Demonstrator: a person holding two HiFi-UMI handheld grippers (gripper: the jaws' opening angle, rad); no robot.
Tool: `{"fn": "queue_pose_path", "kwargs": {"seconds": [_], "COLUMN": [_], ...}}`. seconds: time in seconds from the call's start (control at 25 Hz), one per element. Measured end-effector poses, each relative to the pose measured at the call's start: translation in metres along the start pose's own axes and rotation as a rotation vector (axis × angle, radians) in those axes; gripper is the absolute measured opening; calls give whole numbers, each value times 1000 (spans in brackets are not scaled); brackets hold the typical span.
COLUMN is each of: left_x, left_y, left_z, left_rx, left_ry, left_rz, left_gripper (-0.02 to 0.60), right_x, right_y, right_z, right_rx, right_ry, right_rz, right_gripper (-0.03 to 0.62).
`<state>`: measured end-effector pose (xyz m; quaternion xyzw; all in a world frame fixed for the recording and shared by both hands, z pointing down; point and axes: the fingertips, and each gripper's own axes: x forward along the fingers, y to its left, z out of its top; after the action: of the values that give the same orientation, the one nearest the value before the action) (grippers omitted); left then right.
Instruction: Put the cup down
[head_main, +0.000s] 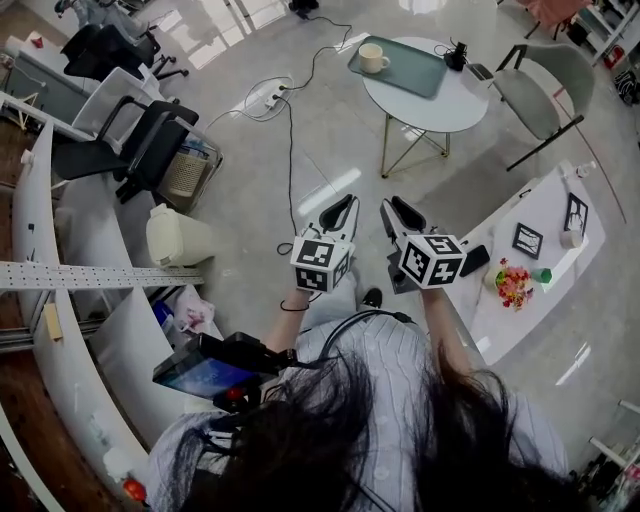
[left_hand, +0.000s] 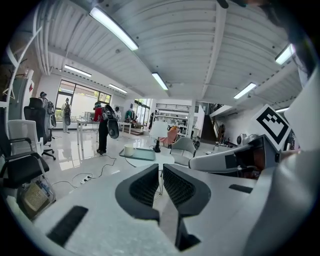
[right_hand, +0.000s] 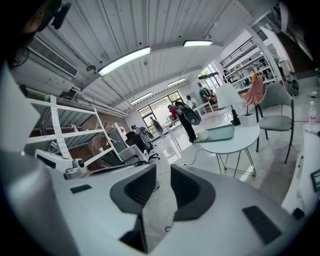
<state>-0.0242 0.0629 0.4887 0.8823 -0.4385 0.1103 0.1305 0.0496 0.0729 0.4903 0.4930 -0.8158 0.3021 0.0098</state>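
Observation:
The cream cup (head_main: 373, 58) stands on a grey-green tray (head_main: 410, 72) on the round white table (head_main: 440, 108), far ahead of both grippers. The left gripper view shows the cup (left_hand: 129, 150) on that tray (left_hand: 144, 155), and the right gripper view shows the cup (right_hand: 202, 134) too. My left gripper (head_main: 343, 205) hangs in mid-air over the floor, its jaws almost touching (left_hand: 161, 168) and holding nothing. Beside it my right gripper (head_main: 395, 207) keeps a narrow gap (right_hand: 163, 171) between its pads, with nothing in it.
A grey chair (head_main: 545, 90) stands by the round table. Black office chairs (head_main: 140, 140) and a white bin (head_main: 177, 237) are at the left. A cable and power strip (head_main: 275, 98) lie on the floor. A white counter (head_main: 540, 215) with flowers runs along the right.

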Motion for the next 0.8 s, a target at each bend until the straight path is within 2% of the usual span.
{"fn": "queue_pose_path", "kwargs": {"seconds": [0.28,0.8], "left_x": [-28,-46], "left_y": [-4,-21], "left_z": [-13,-24], "left_rx": [-2,10], "left_ry": [6,3], "left_rz": [20,-1], "left_gripper": [38,38], "right_x": [-15,-33], "right_y": [21,27], "right_z": [-19,-39], "right_rx": [-19,-39], "right_ry": [18,32], "right_rz": [18,-1], "right_gripper": [96,64]}}
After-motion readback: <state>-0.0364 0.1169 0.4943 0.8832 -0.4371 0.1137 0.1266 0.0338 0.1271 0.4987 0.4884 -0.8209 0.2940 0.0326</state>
